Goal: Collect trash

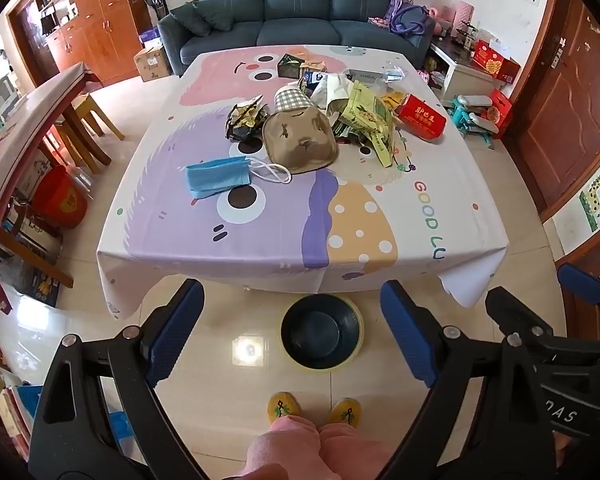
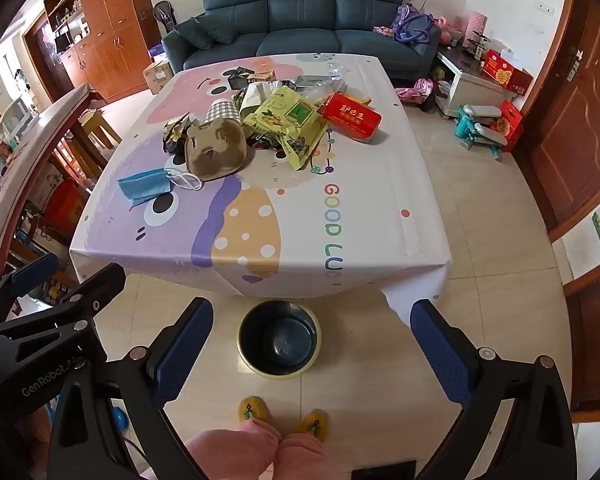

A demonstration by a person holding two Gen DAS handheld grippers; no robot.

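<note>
While both grippers hang short of the table's near edge, nothing has yet been collected. Left gripper (image 1: 292,336): jaws spread wide, empty. Right gripper (image 2: 312,344): jaws spread wide, empty.

Bin (image 1: 320,336): dark, round, yellow-rimmed, on the floor tiles just in front of the table (image 1: 260,248), between the person's slippers and the hanging cloth; appears empty.

Trash, all on the tablecloth, ahead of and above both grippers:
- blue face mask (image 1: 218,178), nearest item, lying flat, long axis roughly crosswise to the reach, white ear loops trailing toward the brown bowl.
- brown paper bowl (image 1: 300,140), overturned, just beyond the mask.
- checked paper cup (image 1: 292,100), on its side behind the bowl.
- crumpled dark wrapper (image 1: 246,118), left of the bowl.
- yellow-green packet (image 1: 370,124) and red box (image 1: 420,116), to the right.

Judgement: the mask lies left of centre, so the left gripper looks nearer; the red box favours the right. Every piece is well apart from both grippers; a forward reach over the edge comes first.
</note>
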